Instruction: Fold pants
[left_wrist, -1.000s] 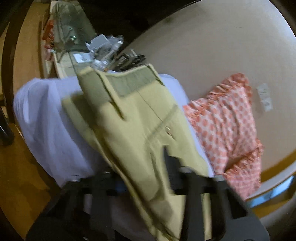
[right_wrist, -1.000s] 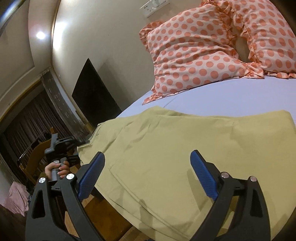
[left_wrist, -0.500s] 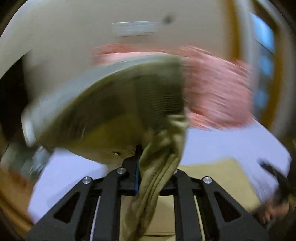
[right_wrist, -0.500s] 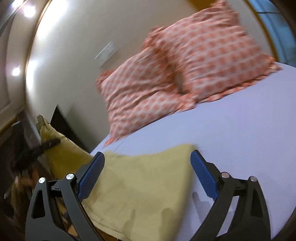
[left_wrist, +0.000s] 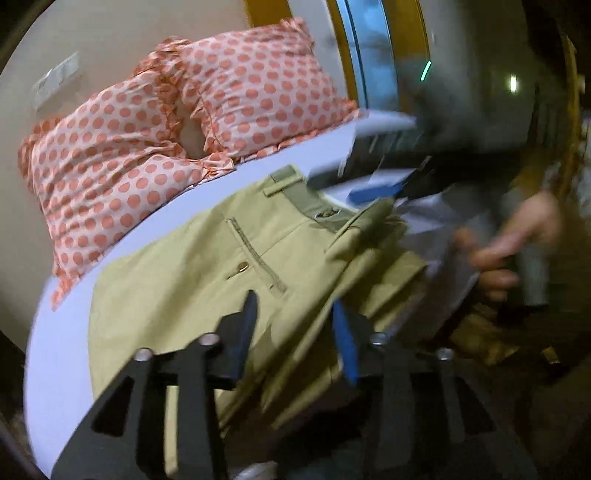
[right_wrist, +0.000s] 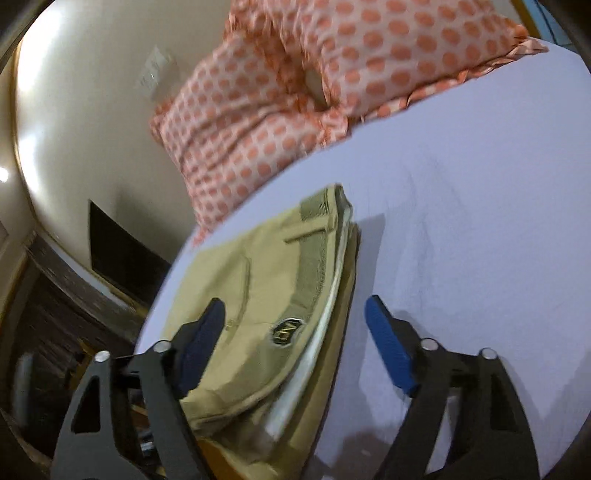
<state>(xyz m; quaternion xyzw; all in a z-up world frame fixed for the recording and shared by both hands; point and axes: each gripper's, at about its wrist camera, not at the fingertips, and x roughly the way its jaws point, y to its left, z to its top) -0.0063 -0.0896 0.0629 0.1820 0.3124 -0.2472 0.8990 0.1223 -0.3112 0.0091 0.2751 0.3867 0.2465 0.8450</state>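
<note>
Left wrist view is smeared on its right side: the right gripper (left_wrist: 373, 184) is only a dark streak with a flash of blue pad over the waistband, and the hand (left_wrist: 517, 240) gripping its handle is a blur, so from here you cannot tell how its fingers stand. Right wrist view settles that: right gripper (right_wrist: 295, 347) fingers are apart, one dark pad over the khaki cloth, the blue one over bare sheet, nothing pinched between them. Left gripper (left_wrist: 295, 332) has its fingers apart too, with a ridge of fabric rising in the gap; whether a pad touches it is hard to say. Pants (left_wrist: 207, 280) lie folded in layers on the bed (left_wrist: 55, 354), near its edge, waistband toward the pillows (left_wrist: 147, 122). Left view shows the back pocket seam and a brass button; right view shows instead a small dark badge (right_wrist: 286, 328) on the waistband and the stacked edges of the fold, whose lower part is cut off behind the gripper frame. Pillows, orange-dotted, lean against a cream wall (right_wrist: 92, 110) at the head of the bed, well apart from the pants. Pale lilac sheet, a wall plate (right_wrist: 153, 70), a dark panel (right_wrist: 122, 251) lower down, and a yellow-framed window (left_wrist: 373, 55).
</note>
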